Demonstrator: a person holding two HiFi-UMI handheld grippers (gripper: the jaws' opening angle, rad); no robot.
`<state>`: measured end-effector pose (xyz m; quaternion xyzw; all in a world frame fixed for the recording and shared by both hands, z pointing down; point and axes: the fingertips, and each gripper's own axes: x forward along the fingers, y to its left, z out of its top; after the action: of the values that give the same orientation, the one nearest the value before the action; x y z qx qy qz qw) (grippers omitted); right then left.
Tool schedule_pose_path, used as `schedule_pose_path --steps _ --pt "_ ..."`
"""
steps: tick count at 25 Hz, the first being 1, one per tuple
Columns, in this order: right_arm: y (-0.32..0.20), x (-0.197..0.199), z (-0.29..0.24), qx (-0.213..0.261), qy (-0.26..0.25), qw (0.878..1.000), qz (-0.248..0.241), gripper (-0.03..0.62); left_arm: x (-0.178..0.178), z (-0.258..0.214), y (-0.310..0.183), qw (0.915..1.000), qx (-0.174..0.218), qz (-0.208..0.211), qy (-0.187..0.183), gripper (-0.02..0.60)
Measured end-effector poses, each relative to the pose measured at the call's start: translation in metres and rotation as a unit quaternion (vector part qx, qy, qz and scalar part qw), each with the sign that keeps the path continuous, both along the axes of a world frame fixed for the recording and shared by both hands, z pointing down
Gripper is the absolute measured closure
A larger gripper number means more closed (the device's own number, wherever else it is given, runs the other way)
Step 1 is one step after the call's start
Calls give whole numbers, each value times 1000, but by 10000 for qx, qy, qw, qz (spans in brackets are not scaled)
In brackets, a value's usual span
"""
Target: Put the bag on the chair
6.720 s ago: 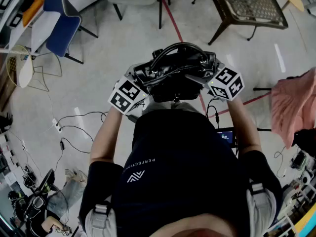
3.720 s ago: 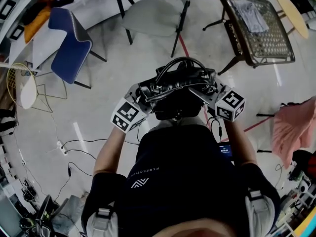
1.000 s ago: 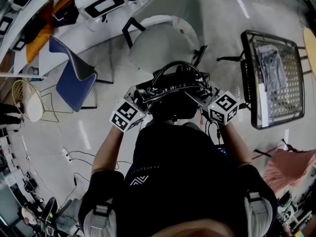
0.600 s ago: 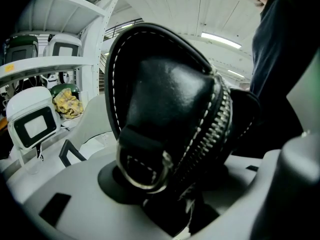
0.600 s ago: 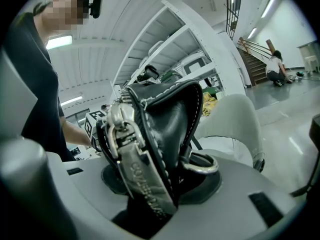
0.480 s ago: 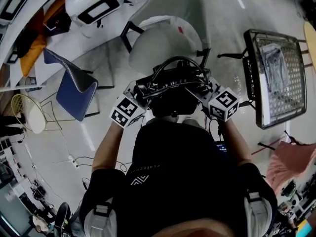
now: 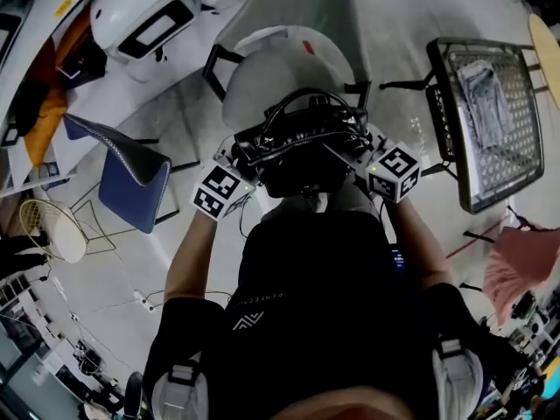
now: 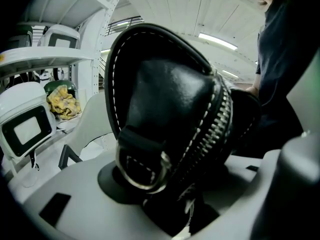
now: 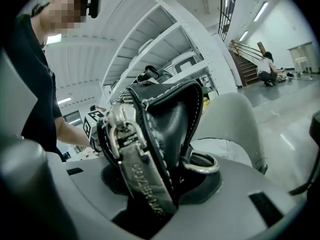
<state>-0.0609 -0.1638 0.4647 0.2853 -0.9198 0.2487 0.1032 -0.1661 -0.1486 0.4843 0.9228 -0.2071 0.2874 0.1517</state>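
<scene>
Closer than a second ago, the pale grey shell chair (image 7: 262,68) sits partly hidden beneath the black leather handbag (image 7: 302,138), which is carried above its seat. The left hand-held gripper (image 8: 170,199) and right hand-held gripper (image 9: 150,204) each pinch one end. Embossed lettering on the metal zip pull (image 9: 142,181) is too blurred to read.

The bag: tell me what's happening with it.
A person holds the black bag up between two hand-held grippers. The left gripper is clamped on one end, and the right gripper on the other. The person stands facing the grey chair, with the bag raised at the seat's near edge, not yet set down on it.
</scene>
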Motion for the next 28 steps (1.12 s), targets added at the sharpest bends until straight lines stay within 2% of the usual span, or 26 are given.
schedule_pose_path --steps 8,19,28 --pt "-30 2 25 -117 -69 9999 51 387 2 23 -31 9998 -125 -58 -167 308" --pt "-73 28 50 -408 -137 9991 -30 387 28 47 -69 9984 -388 -156 -376 307" --pt "-104 38 69 -534 -147 9985 -53 387 36 66 -98 9971 -533 -192 -509 305"
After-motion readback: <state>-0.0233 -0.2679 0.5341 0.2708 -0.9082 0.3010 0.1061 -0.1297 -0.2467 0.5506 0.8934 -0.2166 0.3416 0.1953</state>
